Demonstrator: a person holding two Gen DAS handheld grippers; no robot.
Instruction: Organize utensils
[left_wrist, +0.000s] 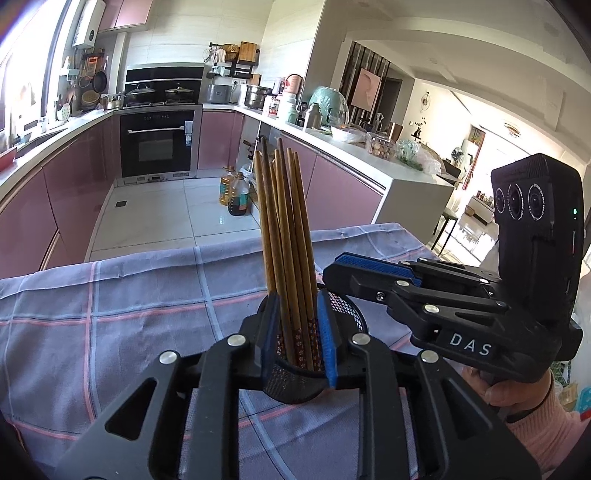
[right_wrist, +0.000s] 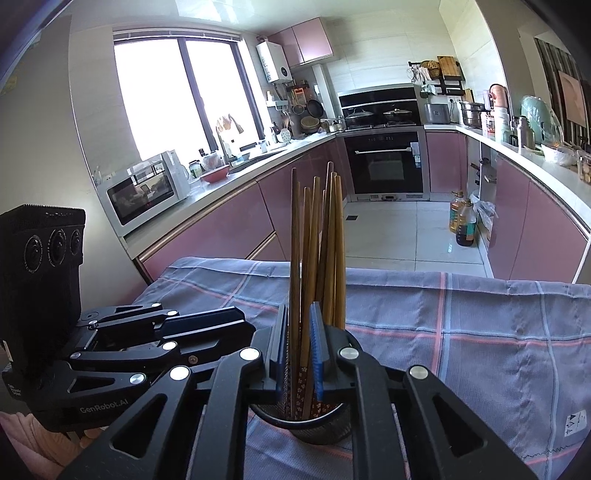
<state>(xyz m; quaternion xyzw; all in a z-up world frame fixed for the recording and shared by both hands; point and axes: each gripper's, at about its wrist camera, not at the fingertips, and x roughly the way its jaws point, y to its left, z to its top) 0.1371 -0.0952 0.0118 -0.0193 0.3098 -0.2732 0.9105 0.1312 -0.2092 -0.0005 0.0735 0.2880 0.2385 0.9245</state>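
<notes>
The left tool (left_wrist: 297, 332) has its two blue pads on either side of the chopsticks (left_wrist: 284, 236), right at the cup's (left_wrist: 295, 384) mouth. The pads look close to the sticks, but I cannot tell if they squeeze them. The right tool (right_wrist: 299, 347) is at the same spot from the other side. Its pads sit around two or three sticks and look almost closed on them, but I cannot be sure they press.

The sticks stand up in the black mesh cup, thick ends down, tips fanned out. The cup stands on the checked cloth (right_wrist: 480, 332) on the tabletop.

I think the step now is tidying the sticks in the cup. The next move needs a soft, slow touch, because a hard pull could tip the cup over.
</notes>
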